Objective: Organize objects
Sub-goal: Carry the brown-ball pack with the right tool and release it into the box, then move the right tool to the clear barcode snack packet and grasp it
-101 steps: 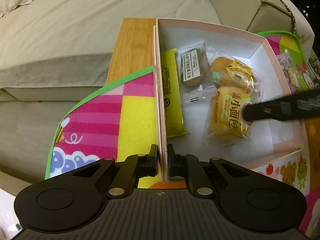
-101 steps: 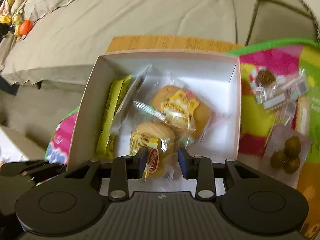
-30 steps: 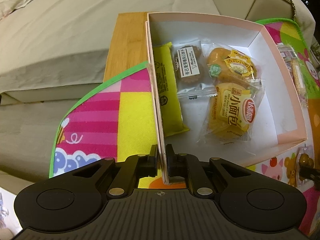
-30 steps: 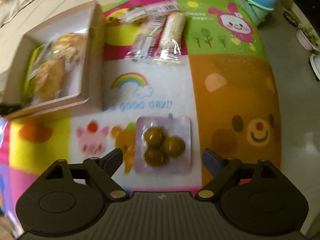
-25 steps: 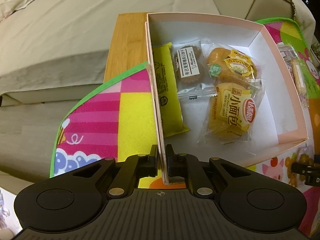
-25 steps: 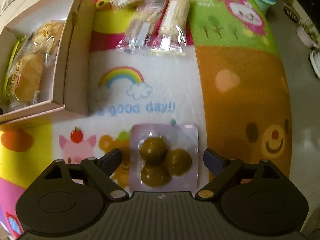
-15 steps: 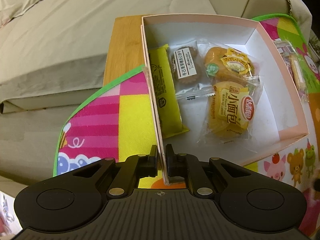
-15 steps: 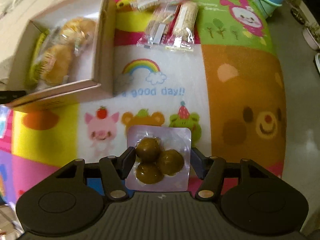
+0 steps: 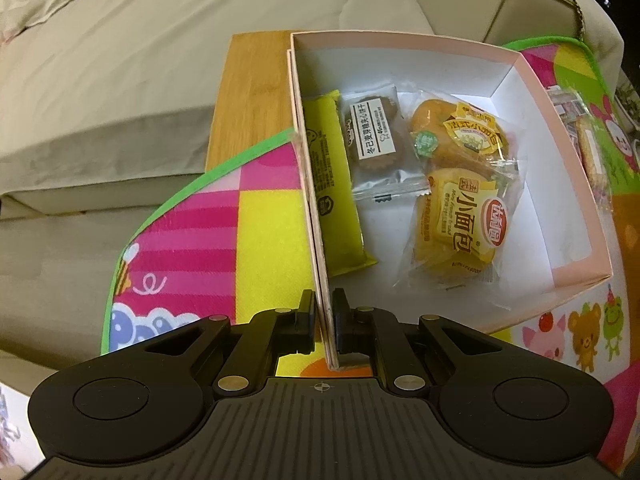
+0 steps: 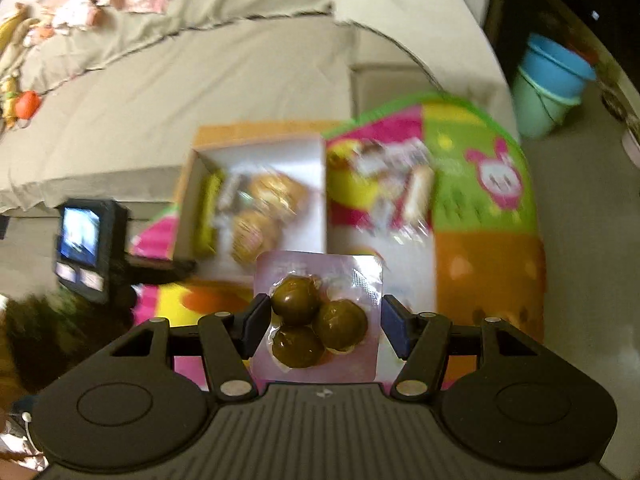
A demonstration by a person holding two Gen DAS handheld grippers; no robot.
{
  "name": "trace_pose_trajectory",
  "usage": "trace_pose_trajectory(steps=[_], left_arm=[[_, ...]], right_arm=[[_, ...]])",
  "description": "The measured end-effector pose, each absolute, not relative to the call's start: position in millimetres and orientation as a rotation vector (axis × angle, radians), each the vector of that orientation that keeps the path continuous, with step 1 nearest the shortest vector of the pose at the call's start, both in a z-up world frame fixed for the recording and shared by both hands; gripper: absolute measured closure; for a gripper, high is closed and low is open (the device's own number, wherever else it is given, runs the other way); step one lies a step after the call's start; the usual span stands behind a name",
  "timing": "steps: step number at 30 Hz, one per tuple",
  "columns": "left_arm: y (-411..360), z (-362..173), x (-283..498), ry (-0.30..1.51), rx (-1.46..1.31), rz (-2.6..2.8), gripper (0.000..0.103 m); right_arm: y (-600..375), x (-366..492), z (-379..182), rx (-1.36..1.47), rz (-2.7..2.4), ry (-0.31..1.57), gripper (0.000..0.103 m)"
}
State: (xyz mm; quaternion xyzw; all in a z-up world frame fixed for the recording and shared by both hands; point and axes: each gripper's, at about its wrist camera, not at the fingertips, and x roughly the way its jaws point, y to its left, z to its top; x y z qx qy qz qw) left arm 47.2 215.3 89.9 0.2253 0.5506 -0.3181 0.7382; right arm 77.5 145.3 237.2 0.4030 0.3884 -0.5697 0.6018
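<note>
A pink open box [image 9: 420, 42] sits on a colourful play mat [image 9: 192, 240]. It holds a yellow packet [image 9: 332, 184], a brown cookie pack [image 9: 374, 132] and two bun packs [image 9: 460, 220]. My left gripper [image 9: 323, 320] is shut on the box's left wall. My right gripper [image 10: 320, 320] is shut on a clear pack of three green plums [image 10: 316, 320], held in the air above the mat. The box [image 10: 256, 148] lies ahead of it, blurred.
Several wrapped snacks [image 10: 400, 176] lie on the mat right of the box. A wooden board [image 9: 248, 92] is under the box's far corner. A beige sofa [image 9: 120, 60] is behind. Blue and green buckets [image 10: 552, 84] stand at the far right.
My right gripper closed on the plum pack, lifted it off the mat and swung up to face the box. The left gripper kept its hold on the box wall.
</note>
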Motion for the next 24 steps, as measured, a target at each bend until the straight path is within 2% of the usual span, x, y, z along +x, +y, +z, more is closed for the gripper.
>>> trace_pose_trajectory(steps=[7,10,11,12,15,24], left_arm=[[220,91,47,1.207,0.491,-0.709,0.092],[222,90,48,1.215,0.469,-0.702,0.092],[223,91,48,1.215,0.466,-0.701,0.092],[223,91,47,1.212,0.468,-0.702,0.092],[224,94,42,1.186,0.496,-0.714,0.093],[217,96,40,1.187,0.53,-0.702,0.094]], right_arm=[[75,131,211,0.905,-1.191,0.959,0.043],[41,157,202,0.854,-1.164,0.912,0.042],[33,163,200,0.853,-1.158,0.881,0.04],[24,168,197,0.862,-1.159,0.856,0.031],[9,174,190,0.878,-1.172,0.822,0.027],[57,86,172,0.957,-1.245,0.885,0.026]])
